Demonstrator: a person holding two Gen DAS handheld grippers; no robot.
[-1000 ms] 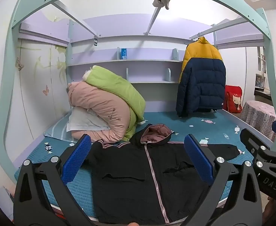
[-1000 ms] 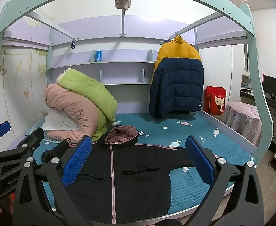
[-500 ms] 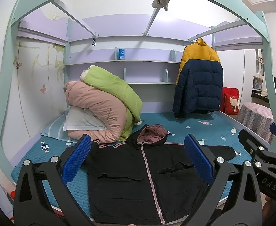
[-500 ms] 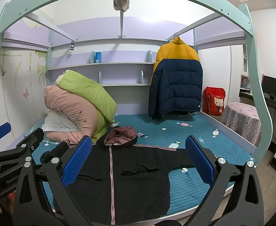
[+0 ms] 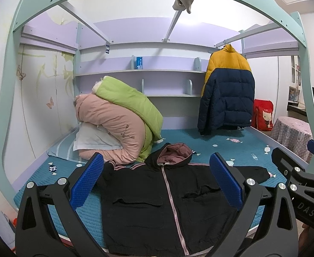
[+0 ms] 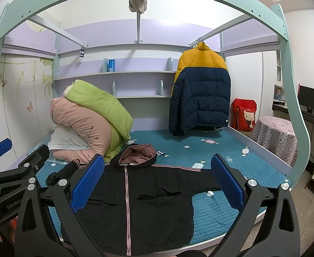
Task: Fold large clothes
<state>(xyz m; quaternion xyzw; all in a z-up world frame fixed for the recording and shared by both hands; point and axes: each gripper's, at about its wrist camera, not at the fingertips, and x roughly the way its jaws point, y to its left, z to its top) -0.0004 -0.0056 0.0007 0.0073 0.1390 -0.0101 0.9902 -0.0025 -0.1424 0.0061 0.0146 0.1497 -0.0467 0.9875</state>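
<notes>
A black hooded jacket (image 5: pixel 157 205) (image 6: pixel 135 201) with a pink zip line and pink hood lining lies flat, front up, on the teal bed cover (image 5: pixel 221 147), sleeves spread to both sides. My left gripper (image 5: pixel 156 181) hovers open above the jacket's chest, nothing between its blue pads. My right gripper (image 6: pixel 157 182) is also open and empty, held over the jacket's middle. Each gripper shows at the edge of the other's view, side by side near the bed's front edge.
Rolled pink and green quilts (image 5: pixel 118 122) on a pillow sit at the back left of the bed. A yellow and navy puffer coat (image 5: pixel 227 94) hangs at the back right. A covered round table (image 6: pixel 274 137) and red bag (image 6: pixel 243 113) stand right of the bed.
Both views have shifted slightly: the jacket sits a little lower and closer in the frames, so both grippers rose or tilted a bit. Both stay open.
</notes>
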